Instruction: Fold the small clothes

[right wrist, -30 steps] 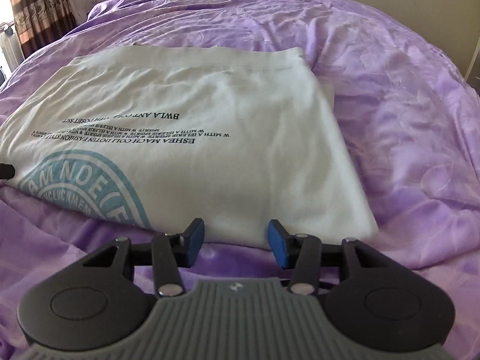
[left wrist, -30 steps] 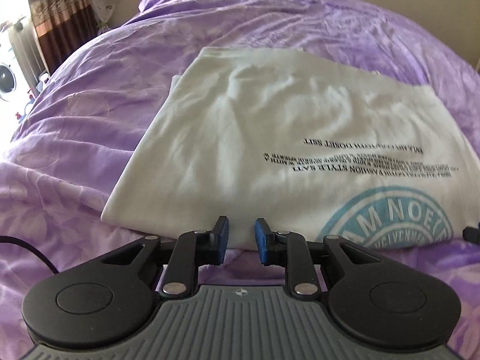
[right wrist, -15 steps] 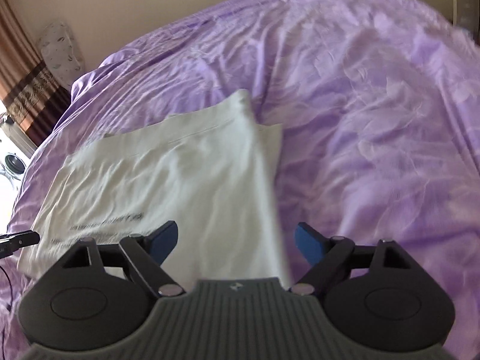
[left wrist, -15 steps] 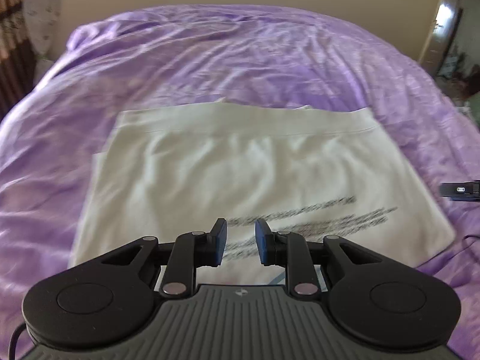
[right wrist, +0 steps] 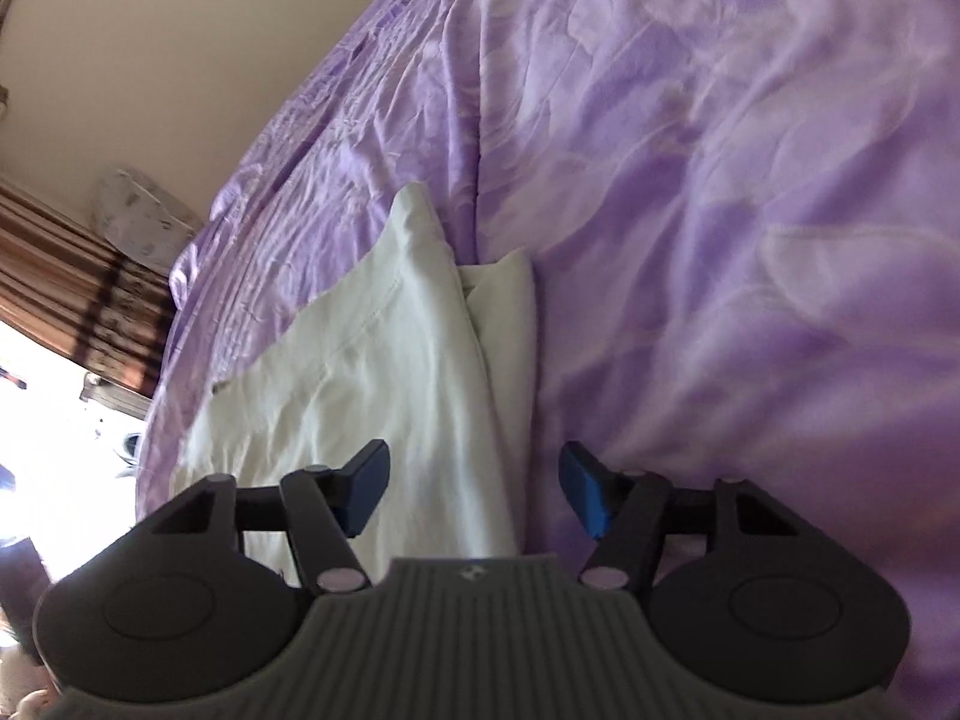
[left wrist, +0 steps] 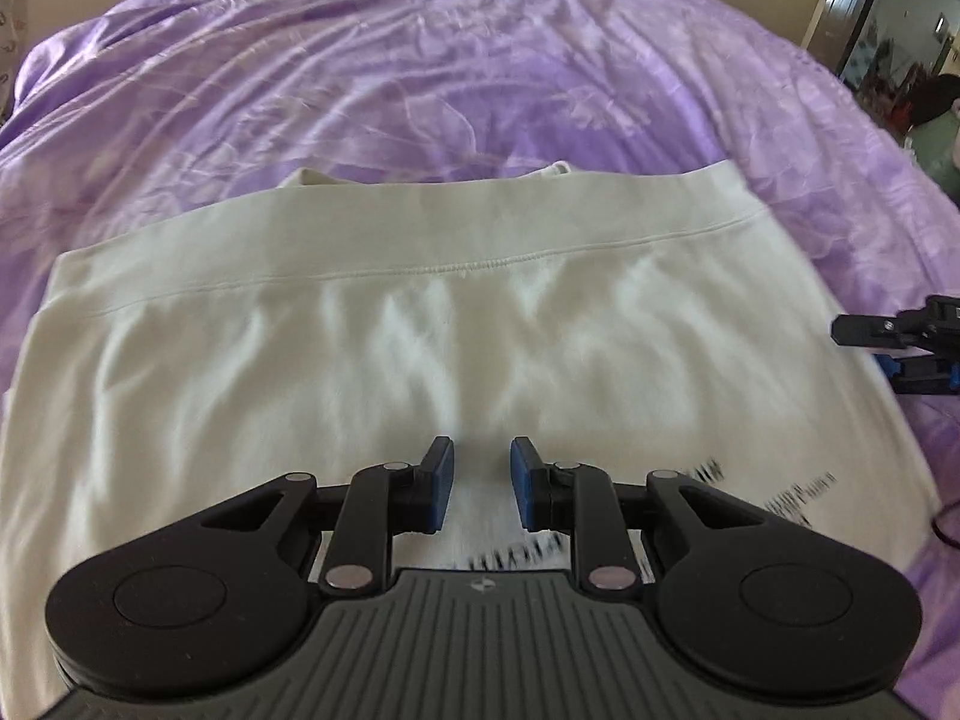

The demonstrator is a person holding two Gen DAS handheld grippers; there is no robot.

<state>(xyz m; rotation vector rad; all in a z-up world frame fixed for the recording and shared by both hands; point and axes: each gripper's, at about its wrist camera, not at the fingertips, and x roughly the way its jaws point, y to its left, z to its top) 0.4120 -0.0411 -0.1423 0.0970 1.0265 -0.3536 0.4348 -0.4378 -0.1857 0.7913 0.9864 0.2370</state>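
Note:
A pale grey-white folded T-shirt (left wrist: 420,348) with black printed text lies flat on the purple bed cover (left wrist: 420,72). My left gripper (left wrist: 480,483) hovers over the shirt's near middle, its jaws slightly apart and empty. My right gripper (right wrist: 474,486) is open wide and empty, straddling the shirt's right edge (right wrist: 498,396), and shows at the right edge of the left wrist view (left wrist: 900,348). The shirt's hem seam (left wrist: 480,264) runs across the far side.
The bed cover is wrinkled all around the shirt. A striped curtain (right wrist: 66,294) and bright window are at the left. A doorway (left wrist: 852,6) shows at far right. A thin cable (left wrist: 942,528) lies by the shirt's right corner.
Both grippers moved forward over the shirt. The right gripper opened wider and swung to the shirt's right edge, tilting. The left gripper's gap stayed narrow.

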